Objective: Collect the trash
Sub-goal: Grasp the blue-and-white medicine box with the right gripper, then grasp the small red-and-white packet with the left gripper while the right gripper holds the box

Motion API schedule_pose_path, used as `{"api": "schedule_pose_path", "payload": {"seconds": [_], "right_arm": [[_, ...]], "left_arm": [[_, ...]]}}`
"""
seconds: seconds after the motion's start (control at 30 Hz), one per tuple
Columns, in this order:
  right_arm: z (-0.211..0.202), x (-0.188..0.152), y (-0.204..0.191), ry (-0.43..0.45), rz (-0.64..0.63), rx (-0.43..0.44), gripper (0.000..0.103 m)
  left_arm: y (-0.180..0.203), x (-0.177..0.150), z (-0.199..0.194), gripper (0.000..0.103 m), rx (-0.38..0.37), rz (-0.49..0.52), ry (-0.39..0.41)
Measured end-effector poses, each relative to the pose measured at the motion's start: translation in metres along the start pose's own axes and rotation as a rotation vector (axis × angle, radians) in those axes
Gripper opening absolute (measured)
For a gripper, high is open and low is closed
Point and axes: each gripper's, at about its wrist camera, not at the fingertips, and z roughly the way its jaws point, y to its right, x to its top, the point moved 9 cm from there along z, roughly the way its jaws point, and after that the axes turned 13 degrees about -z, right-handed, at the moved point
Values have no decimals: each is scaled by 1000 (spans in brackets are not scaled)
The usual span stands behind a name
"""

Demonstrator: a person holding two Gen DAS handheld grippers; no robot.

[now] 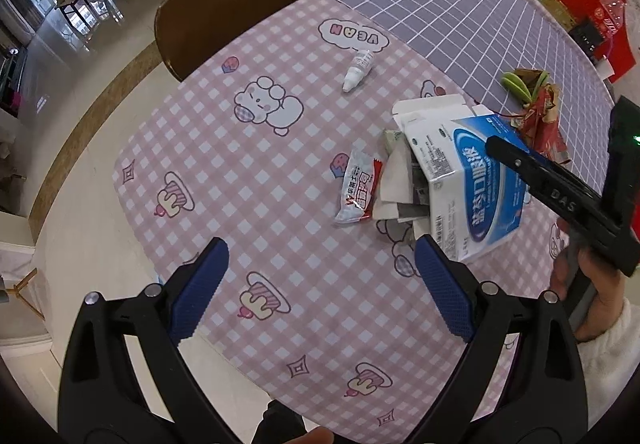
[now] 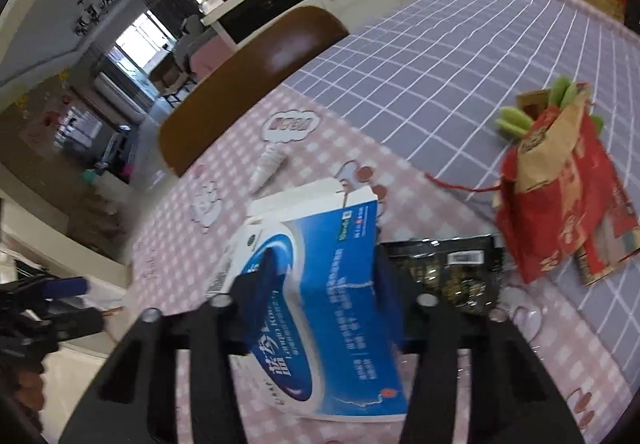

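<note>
A blue-and-white carton [image 2: 332,304], its top flap open, sits between the fingers of my right gripper [image 2: 324,272], and both pads lie against its sides. In the left wrist view the carton [image 1: 476,183] stands tilted on the pink checked tablecloth, with one black finger [image 1: 516,163] of the right gripper across its face. My left gripper [image 1: 320,284] hangs open above the cloth with nothing between its blue pads. Left of the carton lie crumpled paper [image 1: 394,179] and a red-and-white snack wrapper [image 1: 360,191]. A small white dropper bottle [image 1: 358,69] lies farther back.
A torn red paper bag with green scraps [image 2: 560,195] lies on the purple checked cloth to the right. A black foil packet [image 2: 448,272] lies just right of the carton. A brown chair [image 1: 248,3] stands at the table's far edge. Red boxes [image 1: 592,11] crowd the back right.
</note>
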Motion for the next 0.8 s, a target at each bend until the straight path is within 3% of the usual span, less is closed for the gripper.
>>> {"api": "schedule_pose_path", "payload": {"seconds": [0.03, 0.13, 0.3, 0.43, 0.67, 0.8], "right_arm": [[-1, 0, -4, 0, 6, 24, 26], [-11, 2, -12, 10, 54, 95, 16], [-58, 19, -22, 79, 84, 102, 10], [-100, 31, -18, 126, 44, -39, 10], [-114, 22, -3, 87, -59, -336, 10], [-102, 12, 5, 53, -49, -342, 10]], "left_arm": [[1, 1, 3, 92, 1, 1, -4], [6, 4, 9, 92, -7, 4, -13], [21, 7, 13, 92, -37, 20, -17], [36, 7, 20, 92, -68, 31, -29], [75, 5, 41, 92, -103, 97, -54], [77, -5, 49, 92, -33, 159, -56]]}}
